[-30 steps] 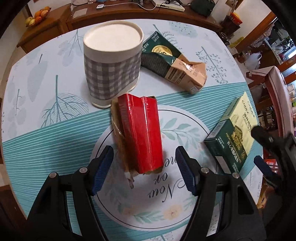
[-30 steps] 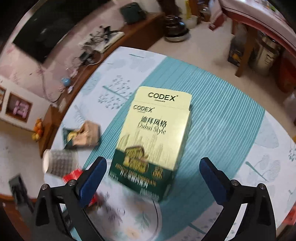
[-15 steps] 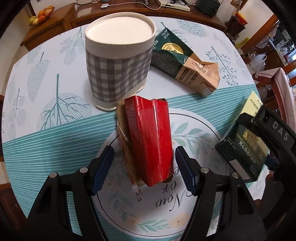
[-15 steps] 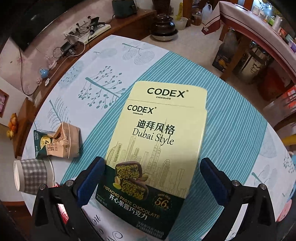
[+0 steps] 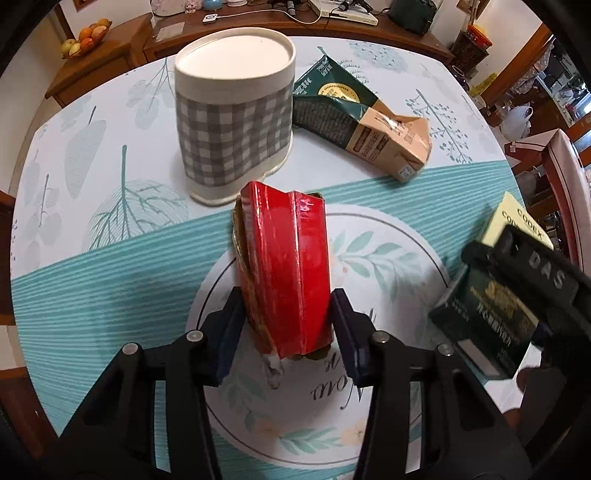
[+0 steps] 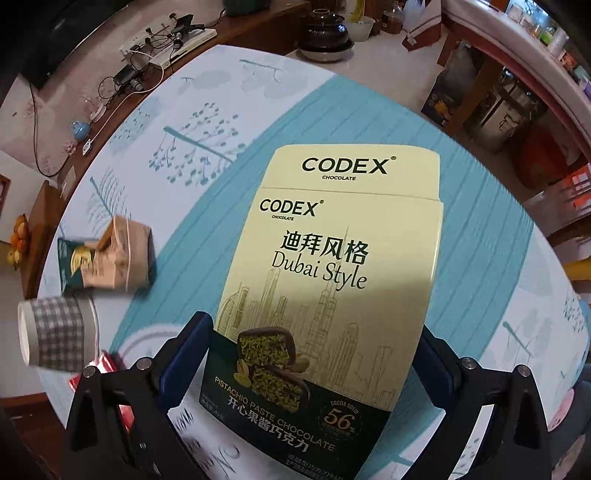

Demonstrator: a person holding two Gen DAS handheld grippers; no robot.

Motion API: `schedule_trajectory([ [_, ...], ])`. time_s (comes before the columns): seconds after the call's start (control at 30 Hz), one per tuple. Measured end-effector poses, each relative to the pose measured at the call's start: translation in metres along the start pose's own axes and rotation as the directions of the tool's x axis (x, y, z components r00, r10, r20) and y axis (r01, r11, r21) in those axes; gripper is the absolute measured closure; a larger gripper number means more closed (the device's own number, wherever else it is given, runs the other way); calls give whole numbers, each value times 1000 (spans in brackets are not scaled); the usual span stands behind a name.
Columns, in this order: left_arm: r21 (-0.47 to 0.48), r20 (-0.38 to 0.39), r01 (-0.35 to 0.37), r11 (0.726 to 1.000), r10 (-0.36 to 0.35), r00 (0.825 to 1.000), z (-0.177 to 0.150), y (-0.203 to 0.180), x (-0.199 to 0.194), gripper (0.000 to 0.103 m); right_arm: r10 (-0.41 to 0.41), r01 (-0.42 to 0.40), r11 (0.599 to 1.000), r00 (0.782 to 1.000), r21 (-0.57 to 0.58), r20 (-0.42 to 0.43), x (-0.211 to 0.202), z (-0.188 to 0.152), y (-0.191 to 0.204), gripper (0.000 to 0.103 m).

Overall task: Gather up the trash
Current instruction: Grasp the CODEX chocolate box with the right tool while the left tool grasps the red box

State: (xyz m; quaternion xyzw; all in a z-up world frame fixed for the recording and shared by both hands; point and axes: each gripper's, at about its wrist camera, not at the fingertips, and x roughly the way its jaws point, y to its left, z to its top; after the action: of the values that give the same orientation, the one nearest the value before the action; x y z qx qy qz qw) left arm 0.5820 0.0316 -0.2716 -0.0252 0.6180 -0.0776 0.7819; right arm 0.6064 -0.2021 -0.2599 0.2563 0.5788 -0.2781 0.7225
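My left gripper (image 5: 286,328) is shut on a crushed red carton (image 5: 286,266) lying on the round table, its blue pads pressing both sides. My right gripper (image 6: 314,365) has closed on the CODEX chocolate box (image 6: 332,280), pads against its two long edges; the box also shows at the right of the left wrist view (image 5: 491,314). The checked grey-and-white bin (image 5: 234,125) stands just behind the red carton. A crumpled green-and-tan carton (image 5: 362,118) lies to the bin's right.
The table wears a teal-and-white leaf cloth (image 5: 110,258). A wooden sideboard (image 5: 332,22) with cables and a fruit bowl (image 5: 86,37) runs behind the table. A chair (image 5: 569,177) stands at the right edge. Pots and boxes (image 6: 325,37) sit on the floor beyond.
Both grippers have moved forward and closed: the left one onto the red carton, the right one onto the chocolate box.
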Motion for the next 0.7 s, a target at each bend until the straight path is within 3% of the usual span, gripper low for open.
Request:
schedule_trajectory([
  [0.3,74,-5,15,997,-15,1000,-43,-6,-32,60,122,-121,992,992,-34,16,-40,-54,-55,6],
  [0.33,84,-6,21,996,-20,1000,-49,-8,-38,60,134,-133,990,991,-43,16,-47,-60,-62,14],
  [0.37,95,-5,25,995,-25,1000,-57,-11,-45,60,154,-153,987,988,-56,15,-54,-69,-72,30],
  [0.4,106,-3,29,994,-29,1000,-66,-13,-53,60,187,-187,980,982,-71,-11,-59,-78,-83,55],
  [0.47,127,3,34,991,-35,999,-80,-21,-65,60,232,-236,969,971,-76,-58,-68,-96,-106,55],
  [0.57,148,5,34,988,-35,999,-108,-31,-82,60,217,-221,964,975,-147,-40,-81,-121,-127,58],
  [0.7,145,15,37,989,-40,999,-142,-38,-104,60,271,-279,942,960,-187,-71,-94,-148,-155,74],
])
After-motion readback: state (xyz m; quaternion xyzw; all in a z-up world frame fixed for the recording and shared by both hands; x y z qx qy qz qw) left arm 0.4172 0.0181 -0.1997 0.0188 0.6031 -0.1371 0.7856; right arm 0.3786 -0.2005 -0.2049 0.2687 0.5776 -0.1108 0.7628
